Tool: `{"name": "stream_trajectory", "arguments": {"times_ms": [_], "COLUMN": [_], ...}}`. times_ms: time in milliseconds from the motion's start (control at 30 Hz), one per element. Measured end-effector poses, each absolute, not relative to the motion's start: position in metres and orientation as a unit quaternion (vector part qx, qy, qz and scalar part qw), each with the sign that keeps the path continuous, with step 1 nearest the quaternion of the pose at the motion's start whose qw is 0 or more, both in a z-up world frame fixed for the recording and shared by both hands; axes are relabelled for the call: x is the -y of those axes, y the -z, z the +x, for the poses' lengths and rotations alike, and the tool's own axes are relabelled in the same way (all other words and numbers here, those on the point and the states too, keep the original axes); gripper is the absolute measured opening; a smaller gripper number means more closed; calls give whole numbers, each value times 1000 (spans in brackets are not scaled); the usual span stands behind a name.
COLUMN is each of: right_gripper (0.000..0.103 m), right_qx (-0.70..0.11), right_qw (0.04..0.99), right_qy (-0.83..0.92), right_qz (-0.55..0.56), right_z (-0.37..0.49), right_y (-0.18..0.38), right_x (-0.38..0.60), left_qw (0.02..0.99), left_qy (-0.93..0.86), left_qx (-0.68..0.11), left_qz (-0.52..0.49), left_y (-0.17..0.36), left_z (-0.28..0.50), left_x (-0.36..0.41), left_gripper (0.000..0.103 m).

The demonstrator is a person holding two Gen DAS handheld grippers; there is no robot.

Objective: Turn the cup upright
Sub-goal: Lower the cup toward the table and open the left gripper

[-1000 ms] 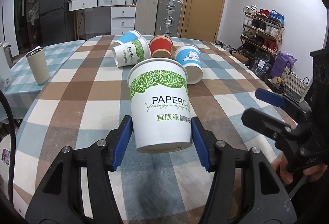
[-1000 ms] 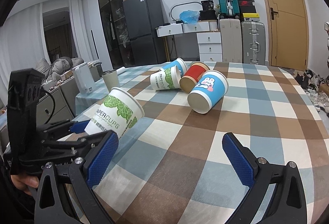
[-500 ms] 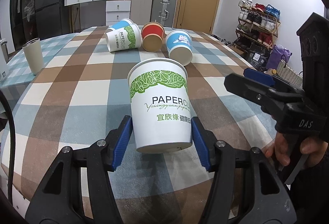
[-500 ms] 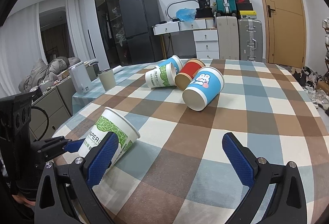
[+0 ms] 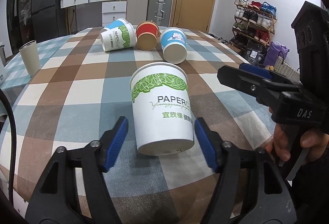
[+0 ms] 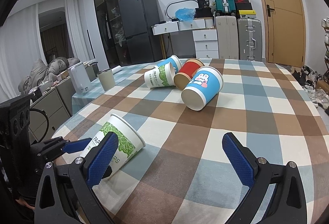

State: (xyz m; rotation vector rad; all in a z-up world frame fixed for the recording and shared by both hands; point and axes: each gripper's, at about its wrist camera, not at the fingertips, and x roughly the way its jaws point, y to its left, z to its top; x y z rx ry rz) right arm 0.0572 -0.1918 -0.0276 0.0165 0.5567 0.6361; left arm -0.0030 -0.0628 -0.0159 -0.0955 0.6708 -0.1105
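The white paper cup with the green leaf band [image 5: 162, 108] sits between my left gripper's [image 5: 161, 141] blue pads [image 5: 116, 141], close to the near edge of the table [image 5: 61, 84], and I can see a gap on both sides of its base, so my left jaws are spread a little wider than the cup and holding nothing. In the right wrist view the cup [image 6: 121, 141] looks tilted, its rim leaning away from my left tool and toward the middle of the table; I cannot tell for sure whether its base is flat on the cloth yet. Its long axis runs roughly along my left gripper's line of sight, base toward me, mouth away. My left hand is plainly the nearer one; my right gripper [image 6: 170, 158] hangs wide open just to the cup's right, gripping nothing. I judge the next move depends on whether this cup stands by itself once my left pads back off. Toward the far edge lie four more paper cups on their sides: one blue with a rabbit [image 6: 202, 88], one red [image 6: 189, 73], one white and green [image 6: 159, 78], one blue behind it [image 6: 174, 61]. One grey tumbler [image 5: 30, 58] stands upright at the left edge.
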Motion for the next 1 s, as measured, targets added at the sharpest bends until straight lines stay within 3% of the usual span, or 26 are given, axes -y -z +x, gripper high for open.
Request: {"name": "stream_trajectory", "arguments": {"times_ms": [100,367,467,1000], "right_gripper": [103,103,103,103], "right_qx": [-270,-275,-278,-349], "right_qw": [912,910,910,880], "right_qy": [-308,-310,-308,-322], "right_qz": [8,14,11,16], "right_z": [57,58,58,66], "right_y": [28,27,26,29], "right_x": [192,192,190,162], "left_qw": [946,951,955,963], "left_qy": [53,52,45,-4], "left_qx": [-316,-297,-284,-262], "left_qz": [-45,-62,-65,-60], "left_y": [11,1,-3,9], "left_z": [-5,-11,-12,0], "left_x": [61,41,32,-16], "left_gripper": [84,89,101,102]}}
